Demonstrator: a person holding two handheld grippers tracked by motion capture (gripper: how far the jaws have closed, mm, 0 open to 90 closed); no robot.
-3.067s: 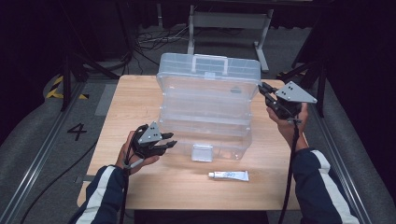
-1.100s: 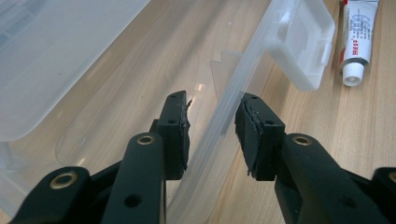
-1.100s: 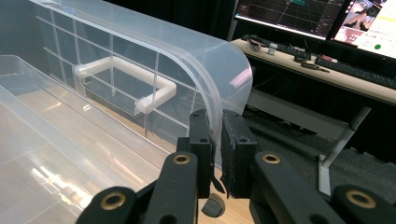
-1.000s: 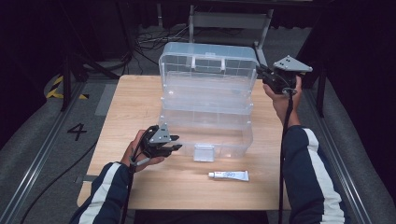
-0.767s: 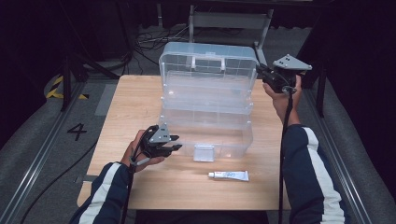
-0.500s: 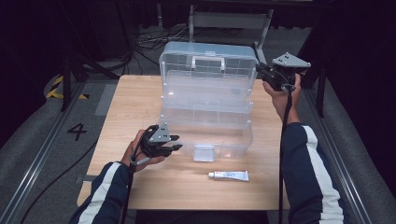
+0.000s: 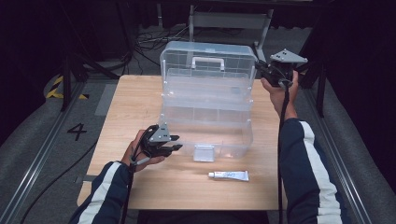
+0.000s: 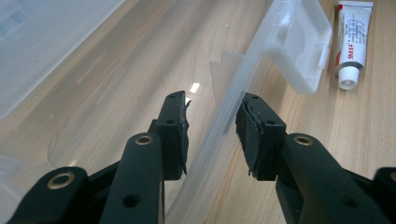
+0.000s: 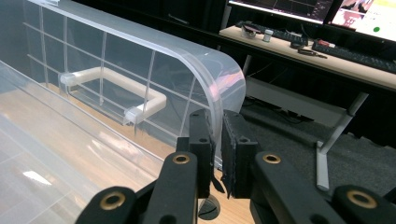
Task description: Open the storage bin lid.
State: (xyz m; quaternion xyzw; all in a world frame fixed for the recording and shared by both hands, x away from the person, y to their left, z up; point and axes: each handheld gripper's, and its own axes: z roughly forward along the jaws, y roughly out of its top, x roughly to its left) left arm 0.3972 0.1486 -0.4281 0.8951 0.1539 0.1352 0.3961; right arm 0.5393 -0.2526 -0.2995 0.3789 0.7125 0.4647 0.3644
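High view. Clear plastic storage box [image 7: 208, 116] with tiered trays: stands at the middle of the light wooden table [image 7: 121, 102], its lid [image 7: 208, 60] raised upright at the far side, white handle [image 7: 208, 63] on the lid facing you. Your right gripper [image 7: 261, 70] sits at the lid's right top corner, touching its edge. Your left gripper [image 7: 175, 144] sits at the box's near left corner, against the front wall. Clear latch flap [image 7: 204, 152]: hangs from the box's front wall, right of your left gripper. White tube with a white cap [image 7: 229, 175]: lies flat on the table, just in front of the box, apart from both of your grippers.

Left gripper view. Your left gripper [image 8: 212, 126] straddles the box's thin front wall [image 8: 229, 116], one jaw inside the box, one outside. Jaws stand partly apart; a gap shows on each side of the wall, so the pads do not press it. Latch flap [image 8: 299, 42] lies beyond the jaws on the same wall; the tube [image 8: 352, 42] lies past it, outside the box.

Right gripper view. Your right gripper [image 9: 217, 140] is clamped narrow on the lid's curved corner edge [image 9: 224, 88], both pads on the plastic. The handle [image 9: 116, 91] lies left of the jaws, well apart.
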